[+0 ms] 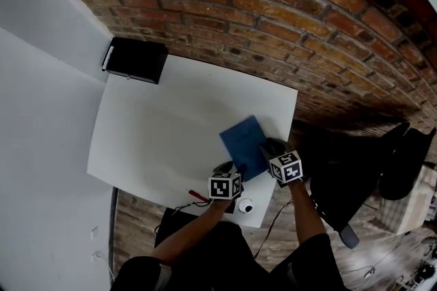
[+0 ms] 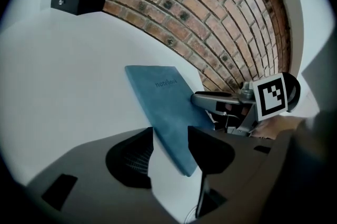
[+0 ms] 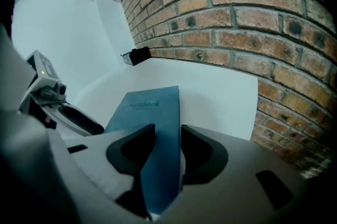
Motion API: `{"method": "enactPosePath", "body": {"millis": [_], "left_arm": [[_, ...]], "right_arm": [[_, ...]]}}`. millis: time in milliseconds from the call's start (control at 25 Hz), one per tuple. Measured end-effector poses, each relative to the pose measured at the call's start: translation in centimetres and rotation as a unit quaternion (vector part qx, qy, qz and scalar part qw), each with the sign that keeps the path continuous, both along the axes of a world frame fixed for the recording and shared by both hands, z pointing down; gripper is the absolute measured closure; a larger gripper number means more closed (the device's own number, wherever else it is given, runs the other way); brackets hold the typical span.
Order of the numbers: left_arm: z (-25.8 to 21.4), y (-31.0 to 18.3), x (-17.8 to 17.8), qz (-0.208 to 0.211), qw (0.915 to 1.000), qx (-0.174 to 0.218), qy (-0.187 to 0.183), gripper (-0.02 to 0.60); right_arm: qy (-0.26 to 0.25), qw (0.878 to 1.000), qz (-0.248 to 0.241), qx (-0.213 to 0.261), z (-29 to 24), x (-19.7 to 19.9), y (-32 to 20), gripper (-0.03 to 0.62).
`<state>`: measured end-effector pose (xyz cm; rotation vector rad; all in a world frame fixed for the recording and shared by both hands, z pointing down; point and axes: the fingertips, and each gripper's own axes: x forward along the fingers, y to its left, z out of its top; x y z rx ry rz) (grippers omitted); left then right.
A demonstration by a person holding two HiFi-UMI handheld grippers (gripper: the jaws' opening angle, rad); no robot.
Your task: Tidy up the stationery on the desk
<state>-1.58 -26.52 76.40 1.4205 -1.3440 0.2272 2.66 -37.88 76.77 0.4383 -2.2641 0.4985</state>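
Right gripper view: right tongs [image 3: 167, 145] clamped on the near edge of the blue notebook [image 3: 147, 112]. Left tongs [image 2: 171, 150] apart, straddling its corner, a gap showing at one jaw. It sits lower right on the bench [image 1: 164, 126], near the front edge. Risk: held from one side only, it may pivot or slip off the bench.

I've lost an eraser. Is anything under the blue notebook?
Only bare white desk shows around the blue notebook, which the right gripper clamps. Nothing pokes out at its edges, but the surface directly beneath it is covered.
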Motion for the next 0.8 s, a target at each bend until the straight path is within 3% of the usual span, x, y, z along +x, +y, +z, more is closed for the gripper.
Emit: {"method": "enactPosePath", "body": {"millis": [320,480,800], "left_arm": [[0.1,-0.1,0.3,0.030,0.9991,-0.016,-0.025,0.371],[0.7,0.2,-0.6,0.023,0.9978,-0.031,-0.054,0.471],[0.6,0.3,-1.0,0.033,0.9965,-0.037,-0.067,0.476]], "right_arm": [[-0.011,0.999,0.017,-0.027,0.1,0.1,0.1,0.444],[-0.005,0.999,0.016,-0.028,0.2,-0.1,0.0,0.444],[0.004,0.998,0.059,-0.031,0.2,0.3,0.5,0.445]]}}
